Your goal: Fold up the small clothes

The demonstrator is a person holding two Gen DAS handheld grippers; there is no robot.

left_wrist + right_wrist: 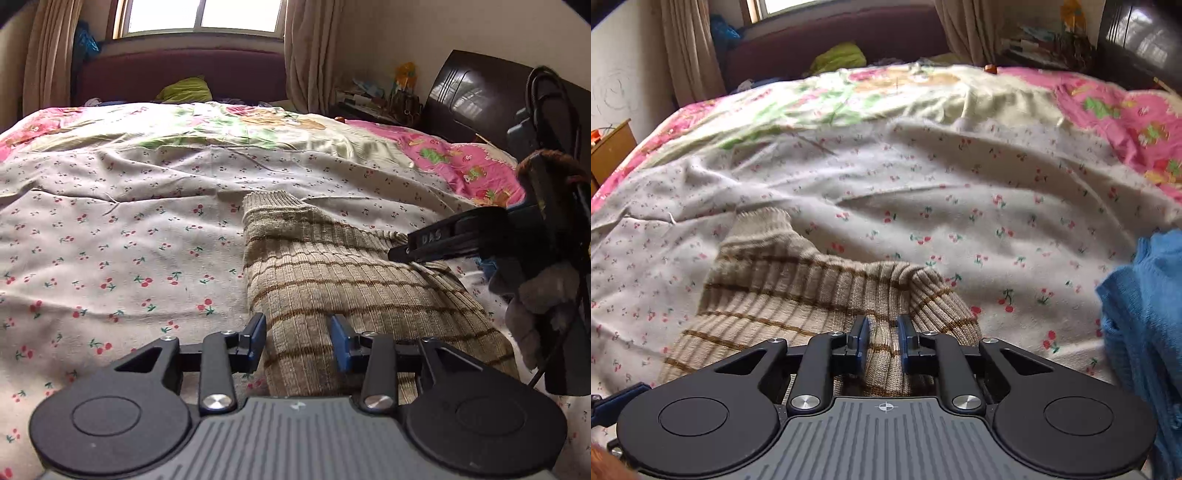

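A beige ribbed knit garment with thin brown stripes (pixel 332 280) lies on the cherry-print bedspread (pixel 129 240), its cuff pointing away. My left gripper (pixel 298 341) is open, its blue-padded fingers standing over the garment's near end. My right gripper (pixel 882 343) hovers low over the same garment (pixel 798 291) with a narrow gap between its jaws and knit fabric showing between them. In the left wrist view the right gripper (pixel 402 254) comes in from the right, its tips at the garment's right edge.
A blue cloth (pixel 1141 314) lies on the bed at the right. A pink floral quilt (pixel 461 162) covers the far side. A dark headboard (pixel 476 96), a cluttered bedside table (pixel 380 99) and a wooden cabinet (pixel 609 151) surround the bed.
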